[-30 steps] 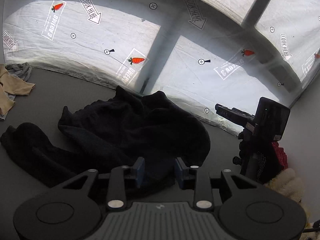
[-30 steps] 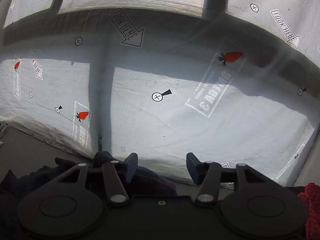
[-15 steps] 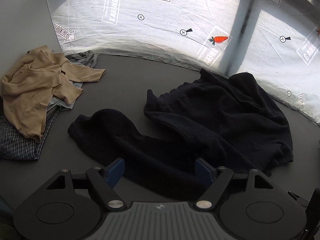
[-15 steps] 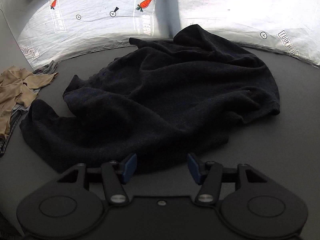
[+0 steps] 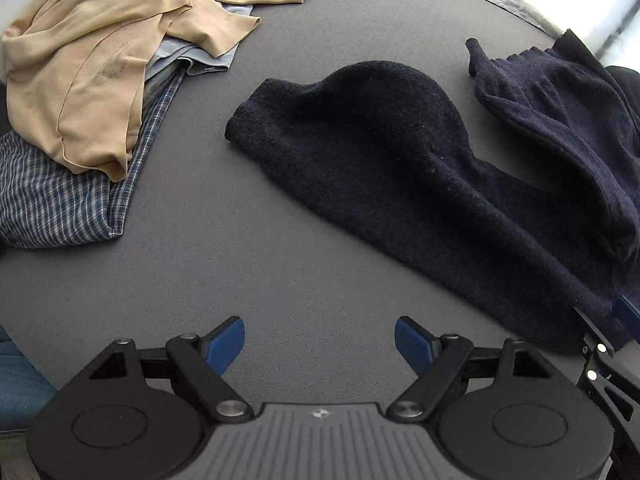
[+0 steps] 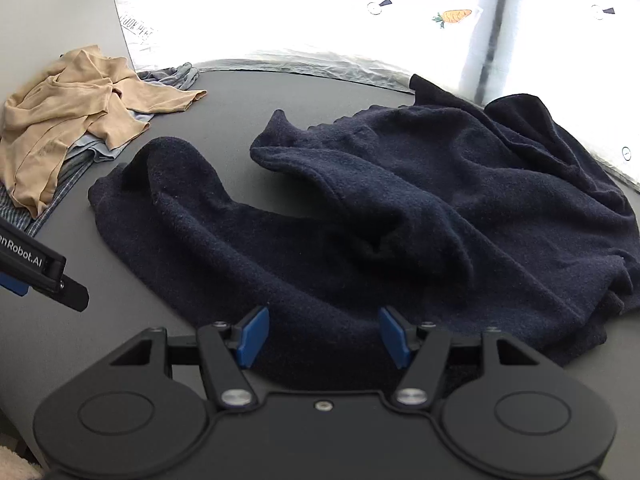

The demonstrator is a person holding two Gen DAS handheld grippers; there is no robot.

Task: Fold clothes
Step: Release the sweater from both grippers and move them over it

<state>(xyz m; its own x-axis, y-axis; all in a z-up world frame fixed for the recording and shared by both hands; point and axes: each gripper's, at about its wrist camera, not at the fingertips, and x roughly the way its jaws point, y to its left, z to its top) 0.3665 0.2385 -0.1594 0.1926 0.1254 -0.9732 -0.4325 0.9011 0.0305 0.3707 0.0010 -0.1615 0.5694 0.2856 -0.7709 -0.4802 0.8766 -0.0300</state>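
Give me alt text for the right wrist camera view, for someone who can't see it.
A crumpled dark navy sweater lies spread on a grey table, with the right gripper low over its near edge, blue fingers apart and opening, pressing on nothing. A heap of tan and checked clothes sits far left, the left gripper's tip pokes in at the left edge, and a bright printed sheet hangs behind.

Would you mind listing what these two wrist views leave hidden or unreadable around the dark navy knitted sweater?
- Dark navy knitted sweater: its near hem hides behind the right gripper in the right wrist view; the left wrist view's right edge cuts off its body.
- Blue checked garment: mostly buried under the beige long-sleeved top, left wrist view.
- Printed lettering on the white backdrop sheet: overexposed, right wrist view.
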